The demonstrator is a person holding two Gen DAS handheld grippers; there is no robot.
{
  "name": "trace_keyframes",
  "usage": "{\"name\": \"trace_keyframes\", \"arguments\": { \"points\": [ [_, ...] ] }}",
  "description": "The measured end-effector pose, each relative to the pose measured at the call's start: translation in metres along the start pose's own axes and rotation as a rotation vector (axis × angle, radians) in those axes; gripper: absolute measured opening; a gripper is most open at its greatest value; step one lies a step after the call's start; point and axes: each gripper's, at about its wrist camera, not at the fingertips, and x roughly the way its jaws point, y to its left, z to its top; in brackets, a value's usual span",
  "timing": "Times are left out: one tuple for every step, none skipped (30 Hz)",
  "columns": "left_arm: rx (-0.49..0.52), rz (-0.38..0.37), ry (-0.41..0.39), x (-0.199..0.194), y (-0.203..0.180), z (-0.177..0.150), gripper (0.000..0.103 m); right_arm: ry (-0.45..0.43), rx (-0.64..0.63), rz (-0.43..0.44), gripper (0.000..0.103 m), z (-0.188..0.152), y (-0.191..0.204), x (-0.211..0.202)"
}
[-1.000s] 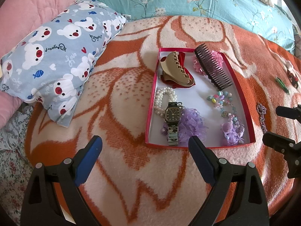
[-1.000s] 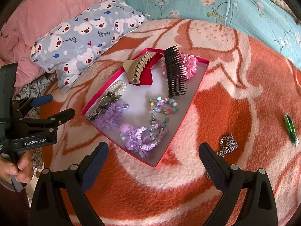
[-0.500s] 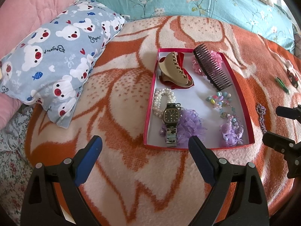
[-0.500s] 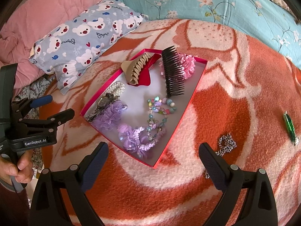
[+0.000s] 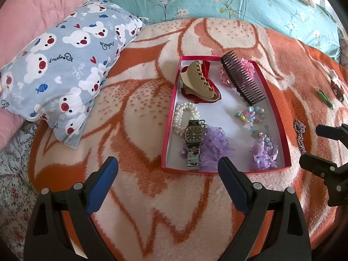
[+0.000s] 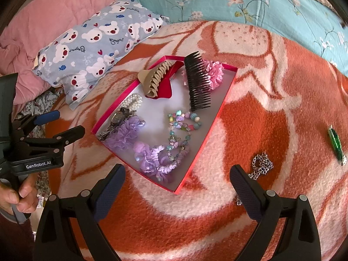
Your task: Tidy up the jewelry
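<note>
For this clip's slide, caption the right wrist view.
Open right gripper hovers over a blanket between a red tray and a loose silver chain.

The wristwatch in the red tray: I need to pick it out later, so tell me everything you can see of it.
The square-faced wristwatch with a dark dial and metal link band lies face up near the left front corner of the shallow red tray with a white floor. Its case looks dull gold, the band shiny steel, stretched toward the front rim. It overlaps the white pearl bracelet behind it, and the lilac frilly scrunchie presses against its right side. No gripper touches it.
</note>
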Motion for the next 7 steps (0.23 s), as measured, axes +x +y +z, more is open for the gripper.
{"name": "trace_keyframes", "arguments": {
  "points": [
    [0.002,0.001,0.0,-0.0002,-0.0011,0.0001,0.094,0.0,0.003,0.001,0.097,-0.0001,-0.0005,0.0008],
    [0.004,0.003,0.002,-0.0003,-0.0025,0.0001,0.094,-0.001,0.006,0.003,0.097,-0.0002,-0.0014,0.0014],
    [0.006,0.005,0.003,-0.0002,-0.0039,0.0001,0.094,0.0,0.01,0.003,0.097,-0.0004,-0.0021,0.0025],
    [0.007,0.004,0.005,0.0002,-0.0051,0.0002,0.094,0.0,0.015,0.003,0.097,-0.0008,-0.0032,0.0036],
    [0.006,0.004,0.006,0.0007,-0.0053,0.0007,0.094,-0.002,0.021,0.006,0.097,-0.0015,-0.0046,0.0044],
    [0.006,0.003,0.009,0.0015,-0.0061,0.0009,0.094,-0.004,0.028,0.01,0.097,-0.0023,-0.0066,0.0051],
    [0.004,0.0,0.013,0.0026,-0.007,0.0011,0.094,-0.002,0.037,0.011,0.097,-0.0032,-0.0095,0.0062]
  ]
}}
